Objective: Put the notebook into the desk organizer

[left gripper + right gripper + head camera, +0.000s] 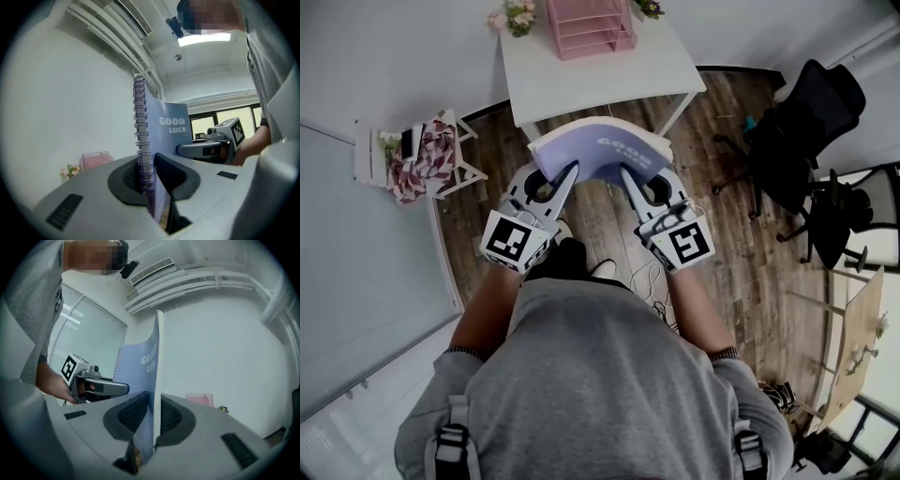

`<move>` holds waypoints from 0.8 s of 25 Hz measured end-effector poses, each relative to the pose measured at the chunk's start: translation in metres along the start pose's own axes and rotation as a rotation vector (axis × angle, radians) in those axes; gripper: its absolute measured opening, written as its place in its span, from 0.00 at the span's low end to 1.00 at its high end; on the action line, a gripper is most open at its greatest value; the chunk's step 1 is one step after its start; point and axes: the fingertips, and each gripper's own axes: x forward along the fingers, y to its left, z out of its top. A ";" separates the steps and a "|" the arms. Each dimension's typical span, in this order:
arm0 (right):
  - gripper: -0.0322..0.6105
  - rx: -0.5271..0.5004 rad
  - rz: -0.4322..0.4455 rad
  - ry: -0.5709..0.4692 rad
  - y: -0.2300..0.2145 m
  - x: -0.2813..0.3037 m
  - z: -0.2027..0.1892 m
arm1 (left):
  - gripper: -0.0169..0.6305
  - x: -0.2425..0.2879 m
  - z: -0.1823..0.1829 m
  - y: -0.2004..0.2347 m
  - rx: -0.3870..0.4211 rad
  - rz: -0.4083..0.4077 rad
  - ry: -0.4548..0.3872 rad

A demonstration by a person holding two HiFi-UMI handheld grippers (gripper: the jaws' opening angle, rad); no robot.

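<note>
A blue spiral notebook [602,148] with white cover lettering is held up in the air between both grippers, in front of a white desk [661,70]. My left gripper [572,172] is shut on its wire-bound edge [140,140]. My right gripper [627,176] is shut on the opposite open edge [156,394] of the notebook [143,376]. The pink mesh desk organizer [589,25] stands on the desk, beyond the notebook; it shows small in the left gripper view [96,160] and in the right gripper view [200,399].
Flower pots [517,17] flank the organizer on the desk. A white rack with cloth [412,155] stands at the left on the wooden floor. Black office chairs [806,122] and a wooden table [855,342] stand at the right.
</note>
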 end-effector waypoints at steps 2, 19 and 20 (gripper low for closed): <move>0.13 0.001 -0.001 -0.023 -0.010 0.011 0.002 | 0.14 0.009 -0.005 0.009 -0.004 0.005 0.002; 0.13 -0.027 0.025 0.056 -0.153 0.201 -0.019 | 0.13 0.145 -0.014 0.202 0.001 0.007 -0.008; 0.13 -0.027 0.022 0.056 -0.159 0.213 -0.019 | 0.13 0.152 -0.014 0.215 -0.002 0.006 -0.007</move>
